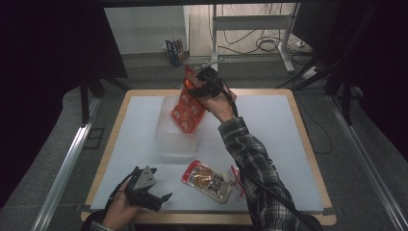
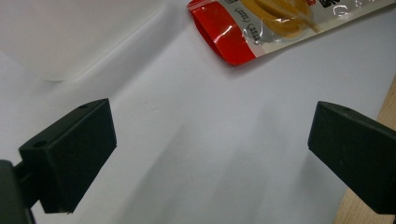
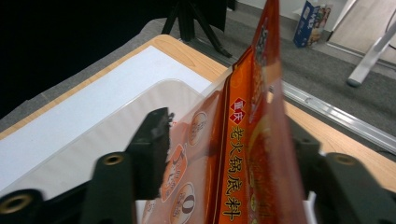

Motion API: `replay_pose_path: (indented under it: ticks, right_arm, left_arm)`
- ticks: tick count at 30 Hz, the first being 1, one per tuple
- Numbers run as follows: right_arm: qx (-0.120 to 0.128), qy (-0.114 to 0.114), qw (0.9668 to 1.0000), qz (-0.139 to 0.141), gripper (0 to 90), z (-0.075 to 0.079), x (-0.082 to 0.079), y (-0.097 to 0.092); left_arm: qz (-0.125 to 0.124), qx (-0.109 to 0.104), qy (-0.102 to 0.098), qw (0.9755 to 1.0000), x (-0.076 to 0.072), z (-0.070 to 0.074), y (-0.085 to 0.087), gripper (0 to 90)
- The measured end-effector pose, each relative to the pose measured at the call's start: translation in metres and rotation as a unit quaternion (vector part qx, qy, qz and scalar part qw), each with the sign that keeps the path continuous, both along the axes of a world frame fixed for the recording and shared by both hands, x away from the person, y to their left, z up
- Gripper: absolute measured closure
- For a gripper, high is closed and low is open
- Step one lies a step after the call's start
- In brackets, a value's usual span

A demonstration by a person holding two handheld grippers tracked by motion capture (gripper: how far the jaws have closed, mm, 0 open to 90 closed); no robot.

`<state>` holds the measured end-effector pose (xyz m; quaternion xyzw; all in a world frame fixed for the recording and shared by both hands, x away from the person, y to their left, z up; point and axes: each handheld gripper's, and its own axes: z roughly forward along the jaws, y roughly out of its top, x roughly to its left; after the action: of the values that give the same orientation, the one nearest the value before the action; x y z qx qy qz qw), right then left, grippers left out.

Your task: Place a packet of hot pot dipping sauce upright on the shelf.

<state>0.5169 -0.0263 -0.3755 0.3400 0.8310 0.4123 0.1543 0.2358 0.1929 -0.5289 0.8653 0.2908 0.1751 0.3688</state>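
Grippers both gape: right gripper (image 1: pixel 195 91) loosely straddles orange packet (image 1: pixel 187 108) over clear tub (image 1: pixel 166 139); left gripper (image 1: pixel 161 199) near red-edged pouch (image 1: pixel 209 180).

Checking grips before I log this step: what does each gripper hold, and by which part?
The right gripper has the orange printed pouch between its parted jaws, near the pouch's upper edge, over the clear plastic tub. The left gripper holds nothing.
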Motion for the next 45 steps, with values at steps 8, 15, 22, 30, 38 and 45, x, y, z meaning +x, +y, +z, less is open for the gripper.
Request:
replay_pose_path:
  ticks: [8, 15, 22, 30, 38, 45]
  right_arm:
    - [-0.018, -0.008, 0.9995, 0.023, 22.2, 0.0, -0.002, -0.002]
    - [-0.043, -0.039, 0.9978, 0.032, 8.3, 0.003, -0.008, -0.007]
    - [-0.074, -0.07, 0.9935, 0.049, 3.9, 0.003, -0.015, -0.013]
    - [-0.074, -0.071, 0.9926, 0.065, 0.7, 0.003, -0.023, -0.024]
    - [-0.05, -0.056, 0.9946, 0.072, 0.8, 0.004, -0.03, -0.036]
    - [-0.059, -0.043, 0.9945, 0.075, 1.9, -0.001, -0.042, -0.041]
  left_arm:
    - [0.0, 0.001, 0.0, 1.0, 0.0, 0.0, 0.0, 0.9]
    - [0.0, 0.001, 0.001, 1.0, 0.0, -0.001, 0.0, 0.9]
    - [0.0, 0.002, 0.0, 1.0, 0.0, -0.001, -0.001, 0.9]
    - [0.001, 0.003, -0.001, 1.0, 0.0, -0.001, -0.001, 0.9]
    - [0.002, 0.001, -0.003, 1.0, 0.0, -0.001, -0.001, 0.9]
    - [0.002, -0.001, -0.002, 1.0, 0.0, 0.0, -0.001, 0.8]
